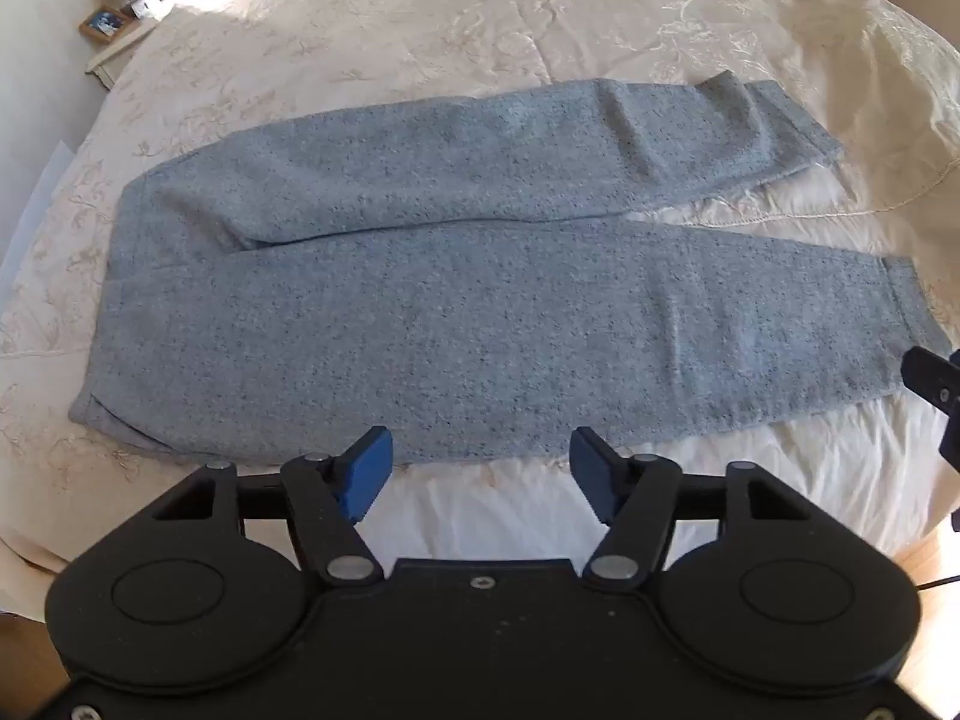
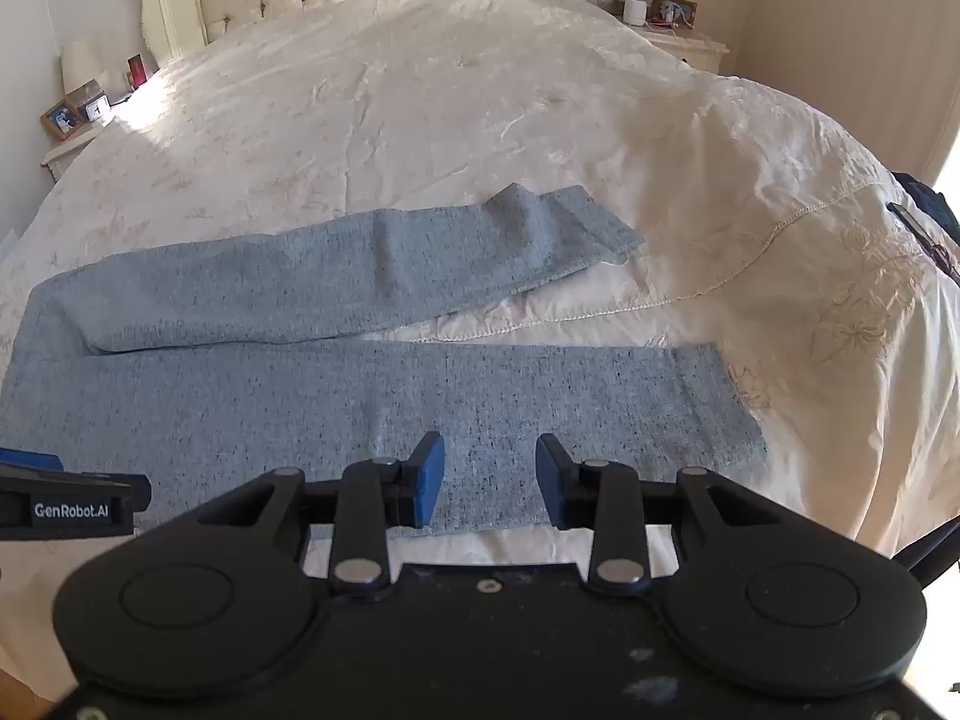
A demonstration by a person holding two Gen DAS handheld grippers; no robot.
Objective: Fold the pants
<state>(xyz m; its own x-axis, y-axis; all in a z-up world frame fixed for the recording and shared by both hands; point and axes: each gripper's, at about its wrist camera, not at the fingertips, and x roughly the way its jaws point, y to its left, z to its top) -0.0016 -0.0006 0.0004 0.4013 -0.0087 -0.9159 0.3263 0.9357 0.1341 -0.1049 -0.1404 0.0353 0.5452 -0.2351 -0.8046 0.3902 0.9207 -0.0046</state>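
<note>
Hovering over pants [image 1: 480, 312] on bed [image 1: 420, 18], both tools [image 1: 480, 474] [image 2: 489, 483] open, empty

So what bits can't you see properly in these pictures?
- Pants: in the right wrist view, the waist end runs off the left edge.
- Photo frame on the nightstand: too small to tell what it shows.
- Right hand-held gripper: in the left wrist view, cut off by the right edge.

Both wrist views look steeply down, close; sharing the pants [image 1: 456, 300].
</note>
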